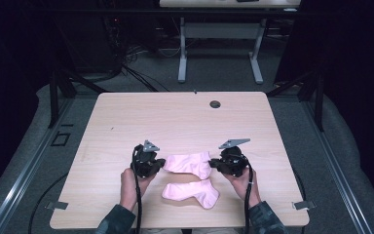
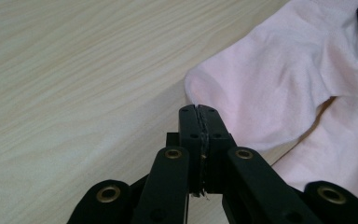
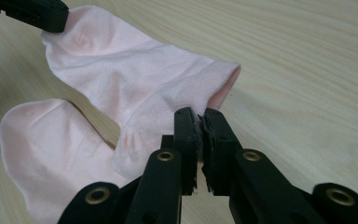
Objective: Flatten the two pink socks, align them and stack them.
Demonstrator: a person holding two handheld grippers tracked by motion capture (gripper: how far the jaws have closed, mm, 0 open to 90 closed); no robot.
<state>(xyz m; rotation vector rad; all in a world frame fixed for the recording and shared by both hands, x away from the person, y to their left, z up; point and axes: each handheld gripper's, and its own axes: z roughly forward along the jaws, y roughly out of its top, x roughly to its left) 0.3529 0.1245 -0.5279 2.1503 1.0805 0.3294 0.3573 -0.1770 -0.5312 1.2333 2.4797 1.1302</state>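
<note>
Gripping the far pink cotton sock (image 1: 189, 163) at both ends, the left gripper (image 1: 161, 165) is pinching its toe and the right gripper (image 1: 213, 163) its cuff; its long axis is running crosswise above the second pink sock (image 1: 191, 193) on the light wooden table (image 1: 175, 117).

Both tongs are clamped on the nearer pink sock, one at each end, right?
Not quite: the left tongs and right tongs are clamped on the farther pink sock, one at each end. The nearer sock lies untouched, as the high view shows.
</note>
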